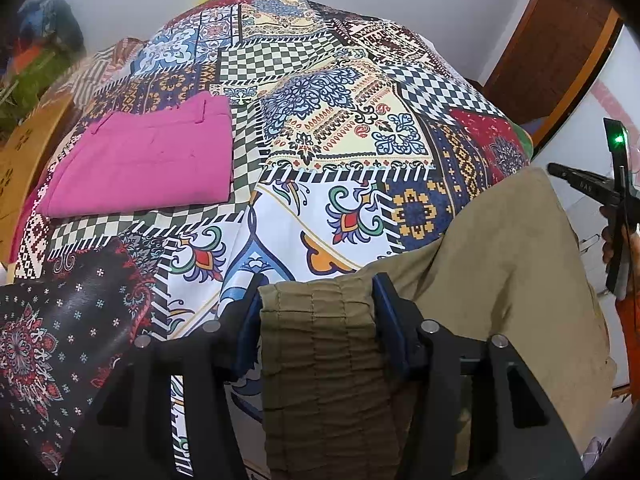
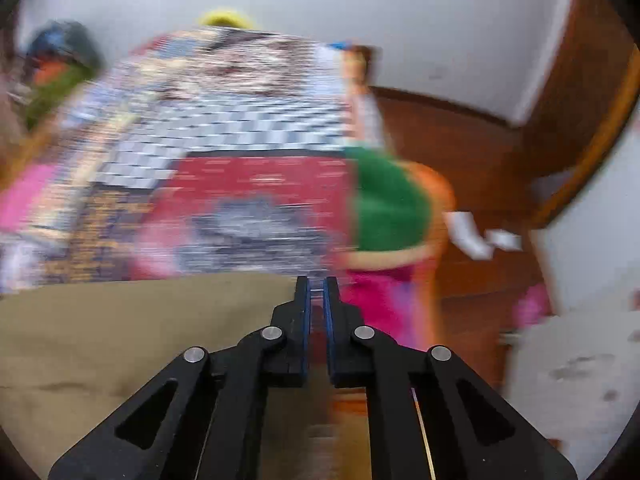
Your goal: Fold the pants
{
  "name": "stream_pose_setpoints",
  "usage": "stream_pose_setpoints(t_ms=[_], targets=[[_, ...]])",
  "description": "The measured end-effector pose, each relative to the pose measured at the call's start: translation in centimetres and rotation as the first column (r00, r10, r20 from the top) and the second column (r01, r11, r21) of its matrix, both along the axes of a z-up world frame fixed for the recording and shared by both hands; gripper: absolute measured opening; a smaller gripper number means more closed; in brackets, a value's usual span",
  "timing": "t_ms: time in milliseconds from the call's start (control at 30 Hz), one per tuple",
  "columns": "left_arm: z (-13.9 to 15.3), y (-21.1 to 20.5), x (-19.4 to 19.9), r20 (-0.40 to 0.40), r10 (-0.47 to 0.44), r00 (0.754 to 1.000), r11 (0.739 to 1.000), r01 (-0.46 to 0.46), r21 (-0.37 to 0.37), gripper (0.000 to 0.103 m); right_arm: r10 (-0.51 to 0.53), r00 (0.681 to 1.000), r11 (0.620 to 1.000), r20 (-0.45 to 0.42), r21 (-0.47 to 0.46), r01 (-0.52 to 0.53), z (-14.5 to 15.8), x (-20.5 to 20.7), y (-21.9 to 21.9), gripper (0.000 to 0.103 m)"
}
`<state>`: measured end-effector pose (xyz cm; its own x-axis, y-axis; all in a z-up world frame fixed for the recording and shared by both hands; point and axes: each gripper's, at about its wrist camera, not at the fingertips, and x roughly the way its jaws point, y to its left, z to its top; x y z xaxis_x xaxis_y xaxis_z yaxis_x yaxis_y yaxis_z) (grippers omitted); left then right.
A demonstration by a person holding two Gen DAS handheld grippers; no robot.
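Olive-khaki pants (image 1: 496,264) lie at the near right of the patterned bed. My left gripper (image 1: 318,294) is shut on their gathered elastic waistband (image 1: 320,320), which bunches between the blue pads. My right gripper (image 2: 318,284) has its jaws nearly together with a thin gap and nothing seen between them. It sits at the right edge of the pants (image 2: 120,328). The right wrist view is blurred by motion. The right gripper also shows at the far right of the left wrist view (image 1: 560,170).
Folded pink pants (image 1: 140,164) lie at the left on the patchwork bedspread (image 1: 320,120). A green and orange bundle (image 2: 392,204) sits at the bed's right edge. A wooden door (image 1: 560,40) and floor are on the right, clutter on the far left.
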<state>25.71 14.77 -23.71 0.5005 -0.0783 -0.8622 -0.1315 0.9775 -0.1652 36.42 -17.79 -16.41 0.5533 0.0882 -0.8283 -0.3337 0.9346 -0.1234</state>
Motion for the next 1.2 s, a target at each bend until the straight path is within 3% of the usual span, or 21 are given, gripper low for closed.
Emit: stream_pose_setpoints(t_ms=[67, 133, 167, 233, 300, 400, 700, 867, 1000, 1200], targets=[[0.0, 0.2, -0.1, 0.0, 0.005, 1.0, 1.0, -0.005, -0.006, 0.053, -0.046, 0.999, 0.999, -0.004, 0.007, 0.046, 0.6, 0.3, -1.7, 0.006], [0.0, 0.1, -0.2, 0.005, 0.005, 1.0, 1.0, -0.005, -0.004, 0.053, -0.032, 0.998, 0.988, -0.061, 0.148, 0.041, 1.9, -0.5, -4.0, 0.006], [0.0, 0.1, -0.2, 0.005, 0.005, 1.0, 1.0, -0.005, -0.001, 0.053, -0.024, 0.998, 0.986, -0.066, 0.165, 0.035, 2.2, -1.0, -4.3, 0.009], [0.0, 0.0, -0.2, 0.004, 0.009, 1.0, 1.0, -0.009, 0.003, 0.053, 0.019, 0.997, 0.987, -0.07, 0.161, -0.007, 2.7, -2.7, -4.2, 0.021], [0.1, -0.1, -0.3, 0.005, 0.014, 1.0, 1.0, -0.014, 0.003, 0.053, 0.078, 0.994, 0.986, -0.073, 0.151, -0.066, 2.6, -4.4, -3.2, 0.05], [0.3, -0.1, -0.6, 0.008, 0.023, 1.0, 1.0, -0.023, 0.007, 0.052, 0.122, 0.99, 0.984, -0.071, 0.14, -0.111, 1.9, -5.7, -1.7, 0.067], [0.7, 1.1, -2.1, 0.016, 0.043, 0.999, 0.999, -0.043, 0.018, 0.053, 0.108, 0.978, 0.981, -0.181, 0.177, -0.076, -1.0, -1.1, 1.2, 0.073], [0.1, 2.0, -2.1, -0.01, 0.042, 0.999, 0.999, -0.042, -0.024, 0.056, 0.102, 0.967, 0.978, -0.234, 0.199, -0.055, -2.6, -1.0, 1.7, 0.079], [0.2, 2.0, -2.0, -0.01, 0.055, 0.998, 0.998, -0.055, 0.013, 0.068, 0.108, 0.957, 0.97, -0.269, 0.237, -0.043, -3.3, -1.6, 1.3, 0.08], [0.4, 2.5, -2.2, -0.011, 0.063, 0.998, 0.998, -0.063, -0.002, 0.071, 0.111, 0.941, 0.954, -0.319, 0.299, -0.011, -4.4, -2.1, 0.6, 0.077]])
